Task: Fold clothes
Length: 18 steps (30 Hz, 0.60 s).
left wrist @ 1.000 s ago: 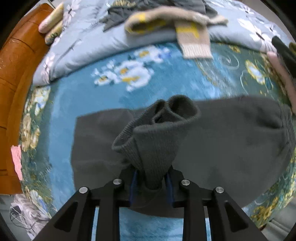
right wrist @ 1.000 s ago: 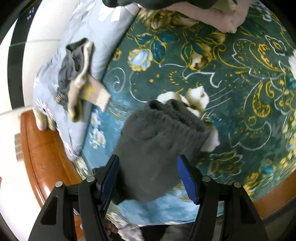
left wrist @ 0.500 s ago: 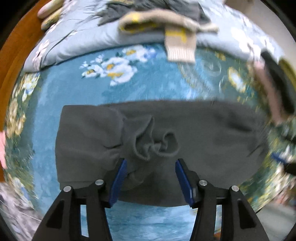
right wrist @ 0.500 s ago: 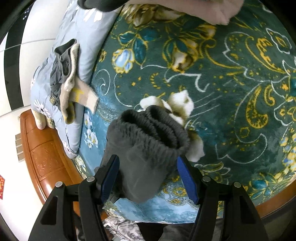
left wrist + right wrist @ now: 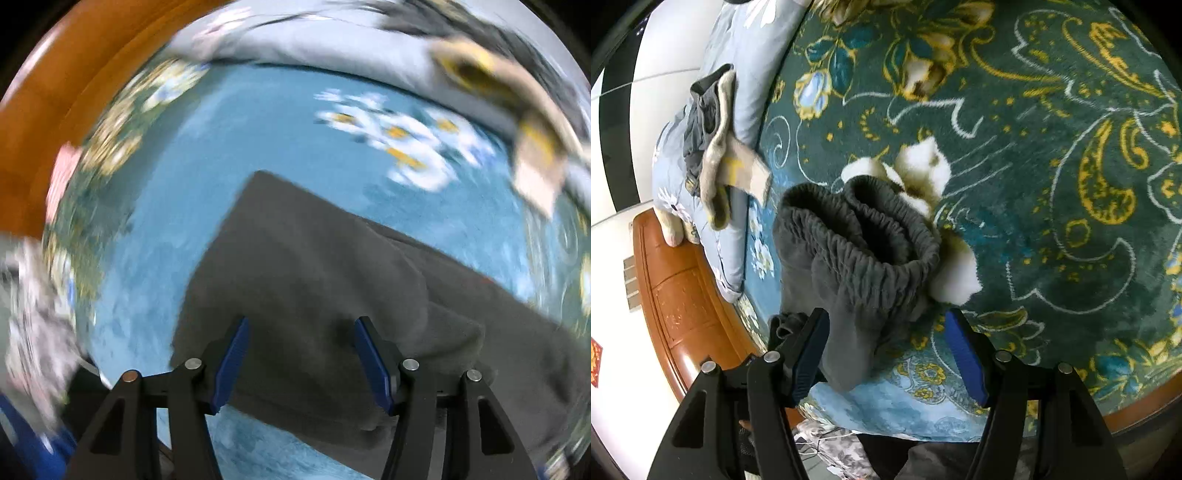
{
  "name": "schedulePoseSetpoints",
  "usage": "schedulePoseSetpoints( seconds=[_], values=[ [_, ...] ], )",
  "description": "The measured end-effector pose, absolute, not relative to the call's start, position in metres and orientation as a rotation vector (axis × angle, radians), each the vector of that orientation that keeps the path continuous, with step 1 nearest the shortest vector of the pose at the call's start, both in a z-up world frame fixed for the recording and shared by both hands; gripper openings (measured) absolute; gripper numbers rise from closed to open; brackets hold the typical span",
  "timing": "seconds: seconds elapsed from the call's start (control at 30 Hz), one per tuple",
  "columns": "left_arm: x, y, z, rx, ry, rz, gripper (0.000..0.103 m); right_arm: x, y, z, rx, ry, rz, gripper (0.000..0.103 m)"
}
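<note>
Grey trousers (image 5: pixel 332 295) lay lengthwise toward lower right beneath the left gripper (image 5: pixel 299 365), its spread jaws gripping nothing; the right gripper (image 5: pixel 886 354), jaws wide, loosely straddled their bunched waistband (image 5: pixel 864 236).

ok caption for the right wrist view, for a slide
Right gripper with the elastic waistband end of dark grey trousers between its jaws, above the floral blanket.

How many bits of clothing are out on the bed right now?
3 that I can tell: grey trousers between the right gripper's fingers, and a beige jumper on a dark garment on the pale quilt. More may be hidden.
</note>
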<state>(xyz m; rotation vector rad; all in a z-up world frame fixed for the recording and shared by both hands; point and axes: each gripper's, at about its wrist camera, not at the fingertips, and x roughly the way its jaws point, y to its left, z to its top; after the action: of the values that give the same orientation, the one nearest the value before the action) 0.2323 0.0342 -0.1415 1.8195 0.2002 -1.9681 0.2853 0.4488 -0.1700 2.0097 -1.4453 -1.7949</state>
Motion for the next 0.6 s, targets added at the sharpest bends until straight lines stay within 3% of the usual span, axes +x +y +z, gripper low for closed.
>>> schedulePoseSetpoints(
  seconds=[0.2,0.4,0.53,0.6],
  values=[
    [0.231,0.098,-0.171,1.974,-0.122,-2.017,0.06,0.282,0.448,-0.186,2.045,-1.469,-1.791,0.066],
    [0.222,0.084,-0.183,2.064,-0.003,-1.947,0.062,0.278,0.448,-0.199,2.01,-1.511,-1.809,0.066],
    [0.222,0.072,-0.164,2.07,0.11,-1.968,0.062,0.275,0.446,-0.204,1.922,-1.601,-1.822,0.066],
    [0.228,0.065,-0.152,2.052,0.172,-1.975,0.062,0.277,0.446,-0.209,1.912,-1.63,-1.828,0.071]
  ],
)
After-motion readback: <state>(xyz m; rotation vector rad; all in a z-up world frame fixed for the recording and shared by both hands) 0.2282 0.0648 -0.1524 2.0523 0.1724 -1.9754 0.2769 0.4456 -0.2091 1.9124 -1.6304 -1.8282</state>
